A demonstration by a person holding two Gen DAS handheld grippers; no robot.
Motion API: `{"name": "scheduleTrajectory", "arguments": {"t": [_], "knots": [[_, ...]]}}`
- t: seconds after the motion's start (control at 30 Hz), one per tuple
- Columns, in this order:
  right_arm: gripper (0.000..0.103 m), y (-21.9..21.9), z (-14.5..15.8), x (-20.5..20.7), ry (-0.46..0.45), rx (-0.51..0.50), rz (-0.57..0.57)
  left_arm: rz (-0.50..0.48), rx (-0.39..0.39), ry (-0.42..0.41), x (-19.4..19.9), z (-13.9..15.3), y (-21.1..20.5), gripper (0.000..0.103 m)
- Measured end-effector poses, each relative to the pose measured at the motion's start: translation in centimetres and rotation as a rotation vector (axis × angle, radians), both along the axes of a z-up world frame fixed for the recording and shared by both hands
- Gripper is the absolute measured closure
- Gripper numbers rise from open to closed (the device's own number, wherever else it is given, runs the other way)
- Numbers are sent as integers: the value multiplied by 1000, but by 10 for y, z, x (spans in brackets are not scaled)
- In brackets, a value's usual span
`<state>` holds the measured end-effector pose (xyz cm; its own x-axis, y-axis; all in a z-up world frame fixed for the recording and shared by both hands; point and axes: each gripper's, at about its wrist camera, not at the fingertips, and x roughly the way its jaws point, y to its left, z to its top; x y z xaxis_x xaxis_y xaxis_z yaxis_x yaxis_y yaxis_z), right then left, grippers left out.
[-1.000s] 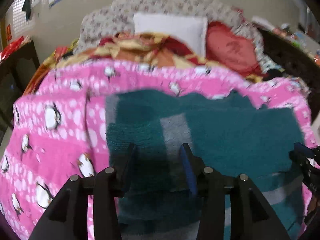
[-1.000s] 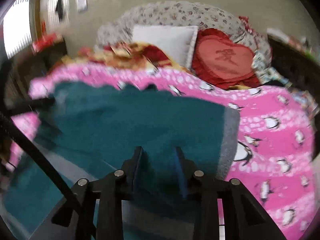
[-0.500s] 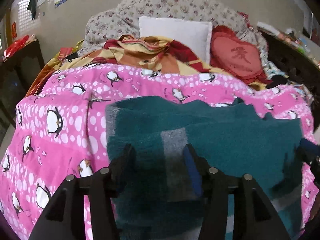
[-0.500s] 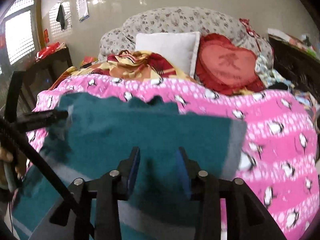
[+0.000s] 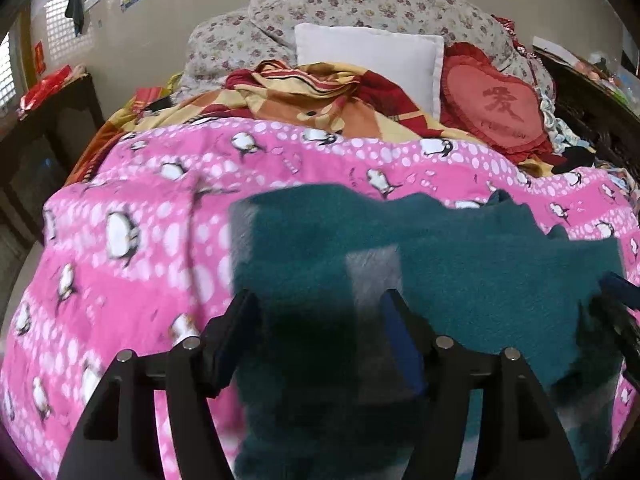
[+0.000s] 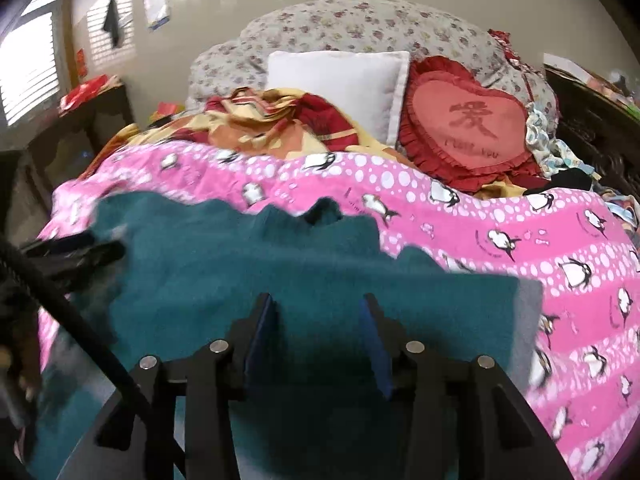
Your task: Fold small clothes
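A teal knitted garment (image 5: 460, 272) with grey bands lies spread on the pink penguin blanket (image 5: 132, 240); it also shows in the right wrist view (image 6: 248, 264). My left gripper (image 5: 320, 312) is open, its fingers standing wide apart over the garment's left part. My right gripper (image 6: 318, 316) is open over the garment's right part, near its grey edge (image 6: 528, 320). Each gripper shows at the edge of the other's view: the right one (image 5: 620, 292) and the left one (image 6: 76, 252).
Behind the pink blanket lie a crumpled red-and-yellow blanket (image 5: 304, 96), a white pillow (image 5: 368, 52), a red heart cushion (image 5: 496, 112) and a floral bolster (image 5: 360, 4). Dark furniture stands on the left (image 5: 40, 132) and on the right (image 5: 600, 120).
Both grippers have tilted up and drawn back a little over the garment. The jaws stay open. The garment still lies flat on the blanket.
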<state>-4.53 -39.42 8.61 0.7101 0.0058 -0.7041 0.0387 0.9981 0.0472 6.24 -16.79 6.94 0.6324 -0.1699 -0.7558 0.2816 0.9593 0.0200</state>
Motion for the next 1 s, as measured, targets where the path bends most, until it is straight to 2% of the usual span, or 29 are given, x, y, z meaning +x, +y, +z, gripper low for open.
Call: {"name": "scheduleTrajectory", "arguments": {"t": [0.07, 0.17, 0.27, 0.37, 0.53, 0.67, 0.77, 0.83, 1.0], "knots": [[43, 3, 1, -26, 1, -32, 9, -3, 28, -22, -12, 1, 4, 38], [40, -2, -10, -52, 36, -54, -8, -4, 68, -25, -27, 1, 12, 38], [38, -17, -33, -51, 99, -93, -89, 8, 76, -25, -38, 2, 20, 38], [38, -32, -55, -40, 166, -40, -117, 15, 68, -11, -53, 5, 28, 38], [38, -30, -26, -66, 105, 30, -109, 5, 62, -20, -81, 16, 41, 33], [29, -27, 3, -114, 64, 76, -82, -32, 1, 7, -107, 24, 56, 27], [26, -26, 20, -153, 64, 68, -70, -57, -53, 41, -127, 27, 71, 23], [20, -30, 28, -181, 66, 73, -66, -66, -66, 57, -138, 28, 79, 22], [18, -35, 24, -241, 118, 129, -28, -98, -77, 99, -173, 22, 103, 20]]}}
